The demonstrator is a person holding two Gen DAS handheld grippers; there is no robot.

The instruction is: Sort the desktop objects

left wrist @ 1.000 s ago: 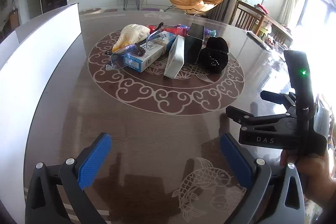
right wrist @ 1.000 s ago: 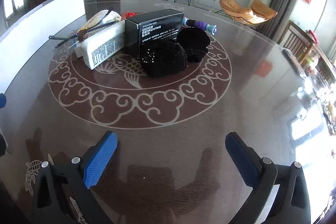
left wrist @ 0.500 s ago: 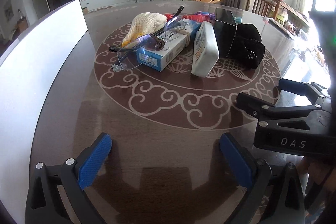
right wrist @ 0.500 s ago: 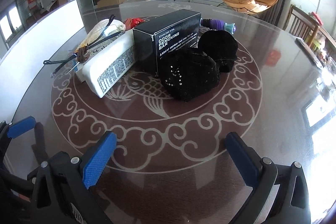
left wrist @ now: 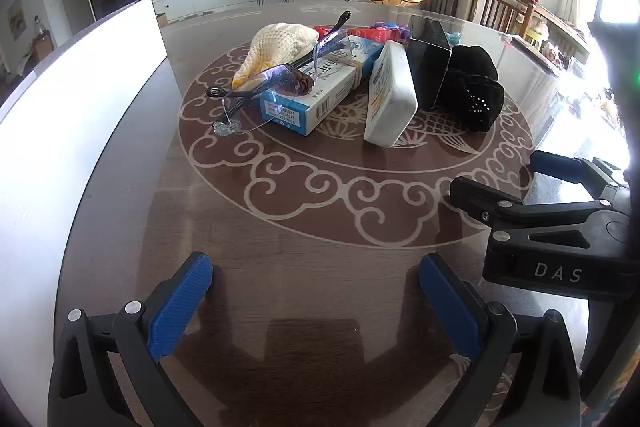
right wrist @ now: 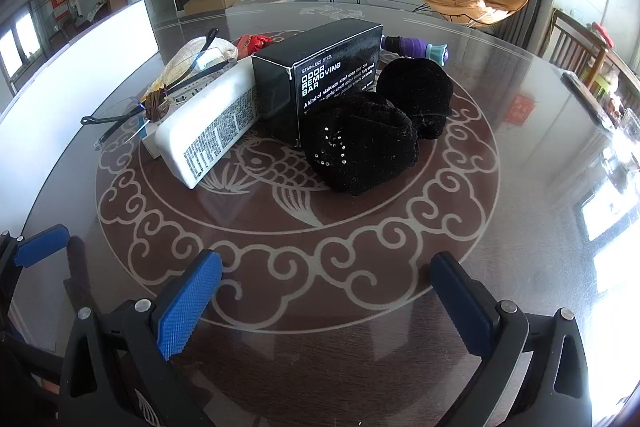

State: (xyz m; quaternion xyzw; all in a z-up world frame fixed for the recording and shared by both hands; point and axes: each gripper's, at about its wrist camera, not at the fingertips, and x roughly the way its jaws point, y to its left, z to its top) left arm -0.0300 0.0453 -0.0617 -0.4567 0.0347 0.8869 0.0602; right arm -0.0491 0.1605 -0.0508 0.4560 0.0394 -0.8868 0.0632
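Two grippers, both with jaws spread wide and nothing between them. My left gripper (left wrist: 316,301) hovers low over the dark glossy round table (left wrist: 320,239), blue pads level, aimed at 12 o'clock toward the pile. My right gripper (right wrist: 326,301) sits alongside, at 3 o'clock in the left view, also pointed at 12 and level.

Step in hand, as I judge it: approach, nothing picked yet, sorting not started. All clutter is bunched at the table's centre medallion, well apart from both tools.

From the right view, nearest item is the black fuzzy knit hat with small studs (right wrist: 360,151), at 12 o'clock, resting against the black rectangular carton printed "ODOR REMOVING BAR" (right wrist: 320,75). At 11 o'clock the white rounded plastic case with printed label (right wrist: 208,131) leans on that carton. From the left view, clear-lens safety glasses with dark arms (left wrist: 276,79) lie across the blue-and-white cardboard box (left wrist: 320,91), with a cream knitted pouch (left wrist: 276,47) behind.

Next move probably calls for pushing the right tool forward to the hat, soft and easy to pinch, while the left goes for the glasses, which may snag.
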